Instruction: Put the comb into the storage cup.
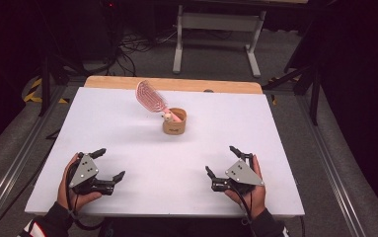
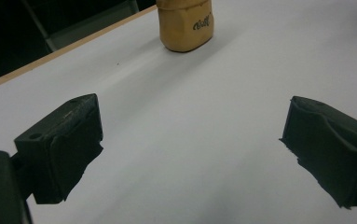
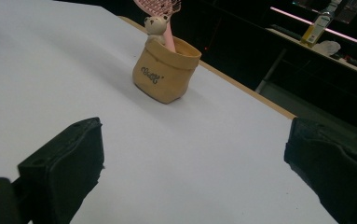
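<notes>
From the high view, a white counter point(image 1: 127, 148) carries a tan pot point(image 1: 174, 122) near its middle, toward the far edge. A pink brush point(image 1: 151, 96) stands in the pot, its head leaning up and to the left, and a small bear figure point(image 1: 167, 117) sits at the pot's rim. The left tongs point(image 1: 110, 163) lie at the near left of the counter, held in a hand point(image 1: 73, 192), jaws spread wide with nothing between them. The right tongs point(image 1: 221, 159) lie at the near right, held in the other hand point(image 1: 253, 190), jaws also spread wide and empty. Both are well apart from the pot.

In the left gripper view, the left tongs point(image 2: 192, 140) gape wide over bare counter point(image 2: 190, 163). The pot point(image 2: 185, 23) stands far ahead, at the top of the view.

In the right gripper view, the right tongs point(image 3: 195, 158) are wide, with bare counter point(image 3: 190, 163) between the jaws. The pot point(image 3: 165, 70) stands ahead to the left, with dark lettering on its side. The bear point(image 3: 155, 24) peeks over its rim beside the pink brush point(image 3: 164, 14) handle.
</notes>
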A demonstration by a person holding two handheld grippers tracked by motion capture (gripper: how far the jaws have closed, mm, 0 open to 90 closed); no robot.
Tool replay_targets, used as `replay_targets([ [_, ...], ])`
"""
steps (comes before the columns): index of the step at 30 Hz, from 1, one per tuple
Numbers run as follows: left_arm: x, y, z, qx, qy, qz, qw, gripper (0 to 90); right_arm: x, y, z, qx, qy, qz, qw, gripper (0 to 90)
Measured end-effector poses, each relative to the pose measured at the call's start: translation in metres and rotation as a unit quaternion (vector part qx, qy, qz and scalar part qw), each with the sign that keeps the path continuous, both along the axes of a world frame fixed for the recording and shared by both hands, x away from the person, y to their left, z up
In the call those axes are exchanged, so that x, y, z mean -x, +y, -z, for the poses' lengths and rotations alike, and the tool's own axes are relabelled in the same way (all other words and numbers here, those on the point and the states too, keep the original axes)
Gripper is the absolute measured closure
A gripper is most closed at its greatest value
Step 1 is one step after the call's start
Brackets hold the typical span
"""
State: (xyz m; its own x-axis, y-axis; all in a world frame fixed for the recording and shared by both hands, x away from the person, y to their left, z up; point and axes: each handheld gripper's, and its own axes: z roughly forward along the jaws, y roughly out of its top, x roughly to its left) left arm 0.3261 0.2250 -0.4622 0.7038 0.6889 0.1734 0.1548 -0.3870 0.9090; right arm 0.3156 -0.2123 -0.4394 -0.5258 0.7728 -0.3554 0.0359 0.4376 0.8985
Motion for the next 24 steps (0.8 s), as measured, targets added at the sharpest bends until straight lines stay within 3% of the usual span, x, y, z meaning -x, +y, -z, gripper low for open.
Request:
replay_targets([
  [17, 0.002, 0.0022, -0.0022, 0.001, -0.003, 0.007, 1.0, 6.0, 0.004, 0.0065, 0.0011, 0.012, -0.003, -0.007, 0.9999, 4.9],
  [21, 0.0014, 0.0002, -0.0042, -0.008, -0.012, 0.01, 0.9998, 5.9, 0.0048, 0.006, 0.0013, 0.012, -0.003, -0.01, 0.9999, 4.9],
  [24, 0.0004, 0.0014, -0.0058, -0.003, -0.014, 0.01, 0.9999, 5.9, 0.0047, 0.006, 0.001, 0.008, -0.004, -0.018, 0.9998, 4.9],
])
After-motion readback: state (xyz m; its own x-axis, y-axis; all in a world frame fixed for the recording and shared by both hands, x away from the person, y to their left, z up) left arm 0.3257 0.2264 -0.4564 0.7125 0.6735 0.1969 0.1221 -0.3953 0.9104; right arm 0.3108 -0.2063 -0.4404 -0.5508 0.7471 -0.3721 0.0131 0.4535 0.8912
